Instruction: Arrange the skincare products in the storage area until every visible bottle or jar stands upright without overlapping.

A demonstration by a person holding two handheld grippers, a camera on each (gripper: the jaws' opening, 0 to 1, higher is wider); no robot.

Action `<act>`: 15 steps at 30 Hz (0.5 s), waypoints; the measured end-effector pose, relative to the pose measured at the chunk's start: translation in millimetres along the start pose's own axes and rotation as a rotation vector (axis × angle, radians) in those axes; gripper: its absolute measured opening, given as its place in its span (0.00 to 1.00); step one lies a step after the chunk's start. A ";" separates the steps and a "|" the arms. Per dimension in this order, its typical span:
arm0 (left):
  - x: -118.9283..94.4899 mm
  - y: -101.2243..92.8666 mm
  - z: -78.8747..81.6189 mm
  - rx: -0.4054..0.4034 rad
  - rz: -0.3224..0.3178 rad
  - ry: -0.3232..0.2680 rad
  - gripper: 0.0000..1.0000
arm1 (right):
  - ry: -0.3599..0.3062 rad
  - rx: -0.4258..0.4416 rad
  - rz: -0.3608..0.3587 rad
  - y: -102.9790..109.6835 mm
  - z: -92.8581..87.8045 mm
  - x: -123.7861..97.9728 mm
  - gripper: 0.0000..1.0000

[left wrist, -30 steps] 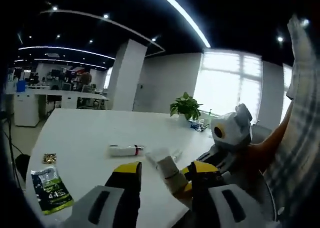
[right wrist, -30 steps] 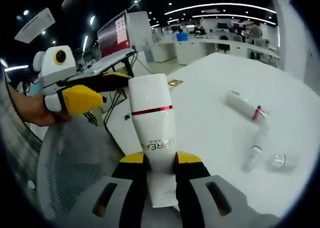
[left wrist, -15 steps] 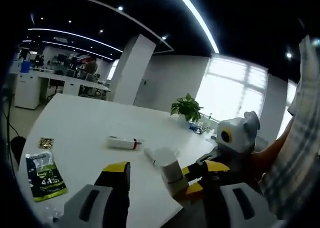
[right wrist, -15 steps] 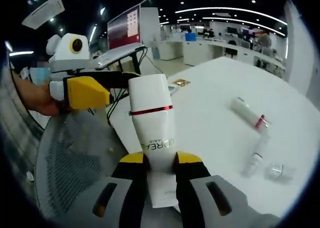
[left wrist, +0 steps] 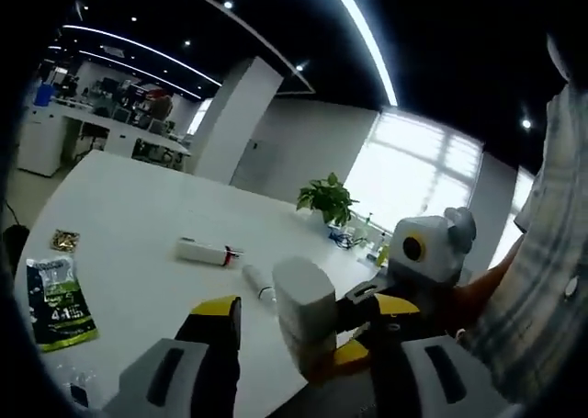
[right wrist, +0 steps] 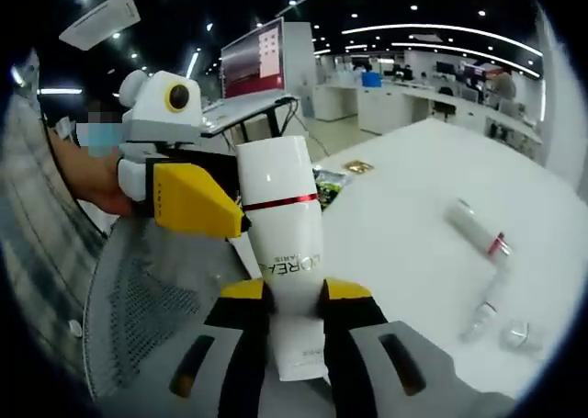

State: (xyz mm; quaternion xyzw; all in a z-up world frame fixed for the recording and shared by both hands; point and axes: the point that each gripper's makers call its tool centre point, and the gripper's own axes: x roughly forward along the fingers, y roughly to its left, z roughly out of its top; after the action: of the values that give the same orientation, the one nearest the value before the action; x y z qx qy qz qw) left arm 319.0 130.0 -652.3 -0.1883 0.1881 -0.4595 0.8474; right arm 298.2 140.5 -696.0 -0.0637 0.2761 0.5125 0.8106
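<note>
The right gripper [right wrist: 294, 294] is clamped on a white bottle [right wrist: 283, 216], held in the air off the tabletop's [right wrist: 413, 243] near edge. The left gripper [left wrist: 303, 321], jaws apart, straddles its cap. Next, probably stand it upright, clear of the tube [right wrist: 476, 228] lying farther in.

- green sachet [left wrist: 55, 291] flat on the white bench [left wrist: 138, 216], far left of the left tongs
- small gold packet [left wrist: 64, 241] beyond it
- potted plant [left wrist: 323, 200] at the far bench edge
- monitor [right wrist: 265, 58] behind the right tongs
</note>
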 end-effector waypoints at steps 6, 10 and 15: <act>1.4 -5.1 1.6 -0.025 -0.035 -0.006 0.54 | -0.006 0.014 0.116 15.0 11.1 4.8 0.19; 0.6 -6.3 6.0 -0.044 -0.049 -0.030 0.53 | -0.015 0.039 0.228 28.6 21.7 5.1 0.19; -1.0 -15.6 11.7 -0.068 -0.101 -0.061 0.52 | -0.005 0.063 0.327 37.7 28.7 2.1 0.19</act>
State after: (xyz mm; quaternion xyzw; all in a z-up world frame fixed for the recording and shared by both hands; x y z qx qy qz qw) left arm 313.2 124.7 -634.4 -0.2399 0.1681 -0.4892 0.8215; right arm 277.2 170.9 -666.3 0.0089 0.2965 0.6290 0.7186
